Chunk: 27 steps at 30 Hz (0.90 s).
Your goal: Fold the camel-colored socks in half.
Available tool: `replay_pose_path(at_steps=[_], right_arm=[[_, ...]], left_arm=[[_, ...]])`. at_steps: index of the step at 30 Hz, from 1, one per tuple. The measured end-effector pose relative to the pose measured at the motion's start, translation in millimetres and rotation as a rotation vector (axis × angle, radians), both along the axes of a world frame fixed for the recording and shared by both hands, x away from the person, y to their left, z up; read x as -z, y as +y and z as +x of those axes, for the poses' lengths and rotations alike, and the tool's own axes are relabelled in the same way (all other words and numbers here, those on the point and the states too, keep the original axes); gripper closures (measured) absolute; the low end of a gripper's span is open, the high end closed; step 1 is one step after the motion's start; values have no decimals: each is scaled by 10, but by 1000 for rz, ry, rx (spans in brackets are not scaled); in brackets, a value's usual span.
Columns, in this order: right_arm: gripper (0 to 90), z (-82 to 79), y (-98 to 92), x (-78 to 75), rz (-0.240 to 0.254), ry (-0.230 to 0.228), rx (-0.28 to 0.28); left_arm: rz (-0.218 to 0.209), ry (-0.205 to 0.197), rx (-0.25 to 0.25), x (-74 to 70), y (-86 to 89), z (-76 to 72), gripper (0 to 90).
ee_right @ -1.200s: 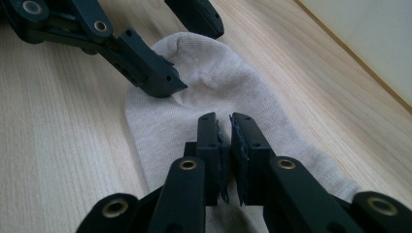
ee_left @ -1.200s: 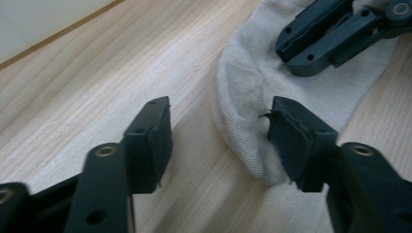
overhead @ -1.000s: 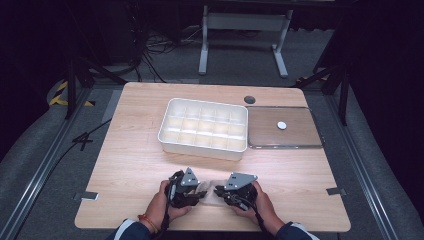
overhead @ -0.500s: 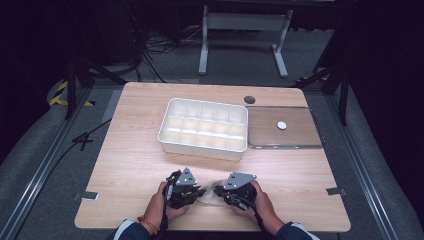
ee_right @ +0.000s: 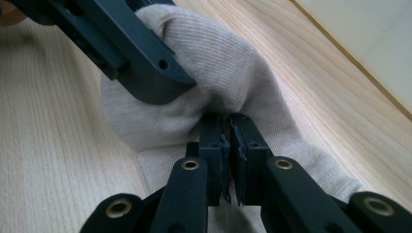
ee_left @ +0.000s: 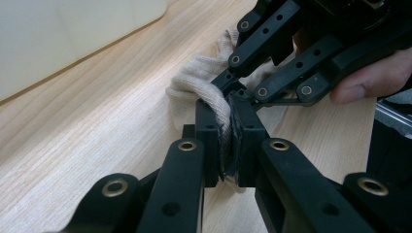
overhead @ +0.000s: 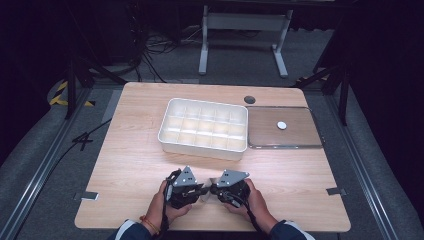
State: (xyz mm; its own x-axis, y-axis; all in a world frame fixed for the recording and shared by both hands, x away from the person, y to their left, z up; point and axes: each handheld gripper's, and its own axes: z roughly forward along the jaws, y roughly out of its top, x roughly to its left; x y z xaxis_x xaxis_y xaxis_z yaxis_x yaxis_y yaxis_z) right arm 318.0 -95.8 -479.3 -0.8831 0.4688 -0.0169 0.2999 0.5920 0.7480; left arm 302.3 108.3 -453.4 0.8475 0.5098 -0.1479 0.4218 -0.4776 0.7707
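L fingers [ee_left: 228,116] + R fingers [ee_right: 228,128] pinch beige sock [ee_right: 228,73], both clamped.

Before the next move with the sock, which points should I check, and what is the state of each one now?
1. Left gripper shut on sock: ok.
2. Right gripper shut on sock: ok.
3. Grippers close together over the near table edge: ok.
4. Sock bunched, not flat: not ok.
5. Tray compartments free: ok.
6. Whether each gripper holds one layer of the sock: cannot tell.
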Motion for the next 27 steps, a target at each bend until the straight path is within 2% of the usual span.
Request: replay_pose_path(at_steps=[3,5,8,9,10,11,12,13,18,21,25,27], right_arm=[[802,-1,-4,0,0,-10,3],[709,-12,-34,-18,6,-14,9],[739,-15,-97,-77,17,-6,-2],[736,-7,-194,-172,26,-24,2],[736,-7,-194,-172,26,-24,2],[735,6,-331,-263,28,-36,14],[732,8,-385,-282,29,-32,24],[732,8,-385,-282,29,-32,24],[716,27,-753,-295,4,-8,91],[701,30,-875,-309,9,8,119],[693,17,-900,-303,4,1,121],[697,24,-871,-262,-16,6,109]], left_arm=[[7,2,-12,0,10,-2,842],[12,7,-19,-4,26,-2,841],[6,2,-31,-6,59,3,841],[11,-3,-33,-3,71,7,840],[8,-5,-43,3,76,7,840],[6,2,-52,10,97,15,839],[9,-2,-53,11,108,20,839],[9,-2,-53,11,108,20,837],[12,-7,-64,5,123,12,831],[13,-6,-58,8,113,13,830],[7,-8,-59,8,104,9,824],[16,-13,-51,5,103,8,824]])
